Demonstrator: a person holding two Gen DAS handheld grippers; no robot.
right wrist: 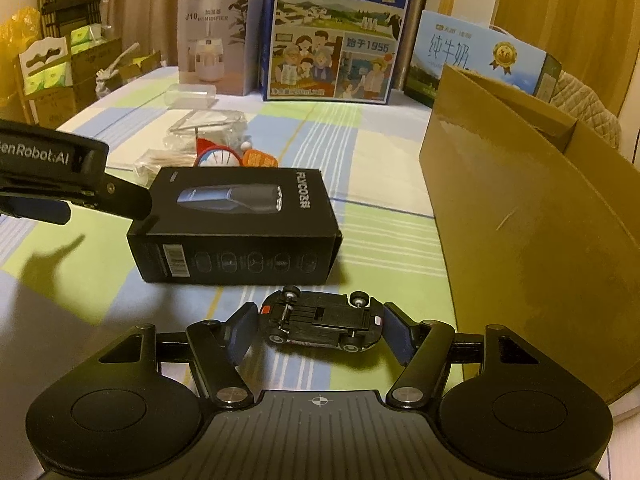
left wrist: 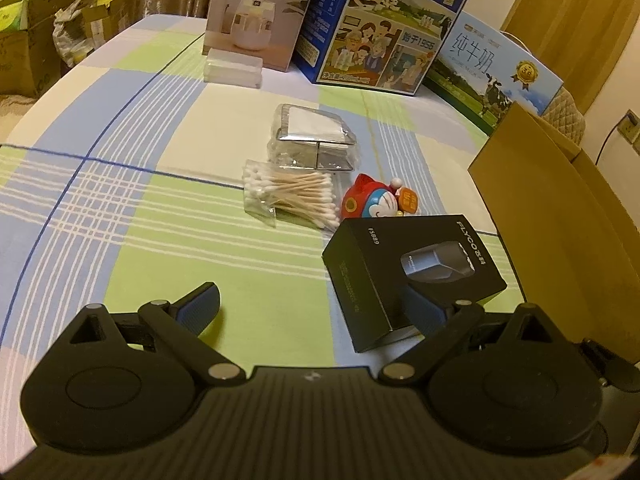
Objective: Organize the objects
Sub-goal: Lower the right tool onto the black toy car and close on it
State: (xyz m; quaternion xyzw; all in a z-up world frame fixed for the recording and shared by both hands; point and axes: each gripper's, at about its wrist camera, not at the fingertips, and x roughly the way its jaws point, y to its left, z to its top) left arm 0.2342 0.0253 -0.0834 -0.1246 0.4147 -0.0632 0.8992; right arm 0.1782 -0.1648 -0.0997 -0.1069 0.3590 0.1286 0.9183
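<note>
The right gripper point(right wrist: 320, 330) is closed on a small black toy car point(right wrist: 320, 322), which is held upside down, wheels up, nose and tail pressed between the two blue pads, just above the checked cloth point(right wrist: 380, 216). The left gripper point(left wrist: 316, 300) is held wide; its right finger is hidden behind a black shaver box point(left wrist: 412, 276), so whether that pad touches the box cannot be told, and nothing is pressed by the left finger point(left wrist: 200, 308). In the right wrist view the same gripper is seen entering from the left, its tip at the box's upper left corner.

The black shaver box point(right wrist: 236, 224) is laid flat just beyond the toy car, its long edge running across the view. Behind it, a red and blue cat figurine point(left wrist: 380, 200), a packet of cotton swabs point(left wrist: 292, 196) and a clear plastic organiser point(left wrist: 316, 140) are clustered close together.

An open cardboard box point(right wrist: 520, 232) is stood to the right, its near wall and flaps rising well above the cloth; its edge is just beside the right gripper's outer finger. Between this carton and the shaver box a strip of bare cloth is left open. The far edge of the surface is lined by a humidifier box point(right wrist: 216, 40) and two milk cartons point(right wrist: 336, 32). A wide open stretch of cloth is seen to the left of the swabs.
</note>
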